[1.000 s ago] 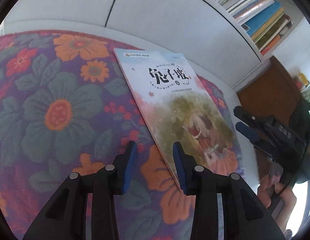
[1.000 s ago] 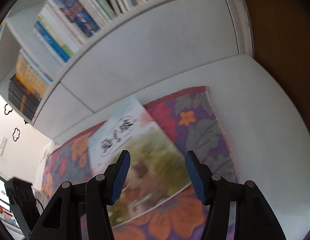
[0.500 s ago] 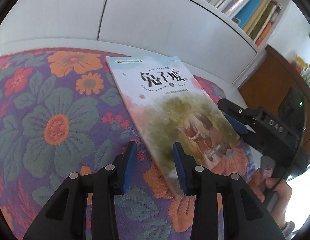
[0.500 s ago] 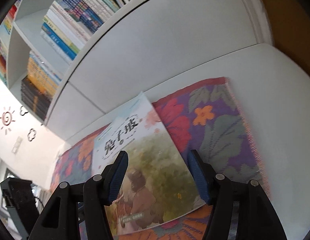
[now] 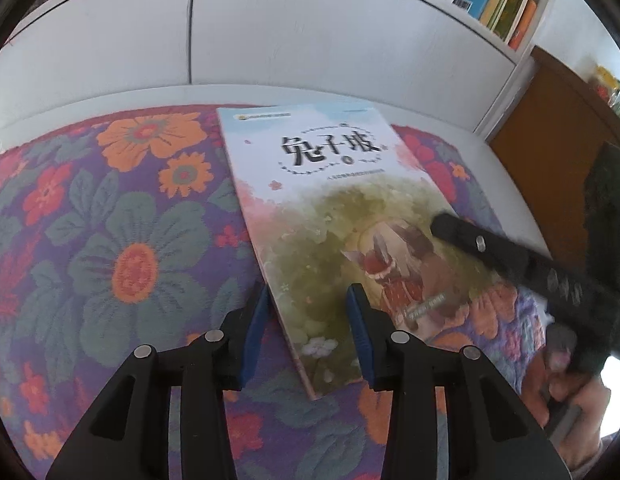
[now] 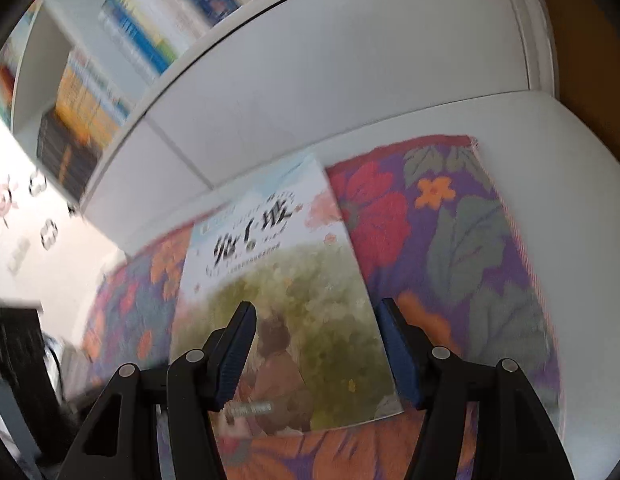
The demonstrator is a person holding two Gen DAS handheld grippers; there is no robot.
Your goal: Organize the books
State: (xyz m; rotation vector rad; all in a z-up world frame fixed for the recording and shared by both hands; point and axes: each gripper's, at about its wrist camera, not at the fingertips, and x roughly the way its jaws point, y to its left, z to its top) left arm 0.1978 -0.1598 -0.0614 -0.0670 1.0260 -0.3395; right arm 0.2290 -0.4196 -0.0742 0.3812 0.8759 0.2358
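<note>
Lying flat on the floral cloth (image 5: 122, 248), the picture book (image 5: 334, 216) is unheld. The left gripper (image 5: 308, 320) gapes narrowly over its left edge, empty; the right gripper (image 6: 316, 346), wider apart, hovers above its lower cover, gripping nothing.

I'm seeing a glossy paper book (image 5: 330, 216) lying on a rough woven floral cloth (image 5: 110, 240) (nubby weave); white desk (image 5: 490, 168) looking smooth matt; gripper pads (image 5: 254, 328) showing ribbed blue plastic.

The book (image 5: 334, 216) cover reads "兔子坡".
</note>
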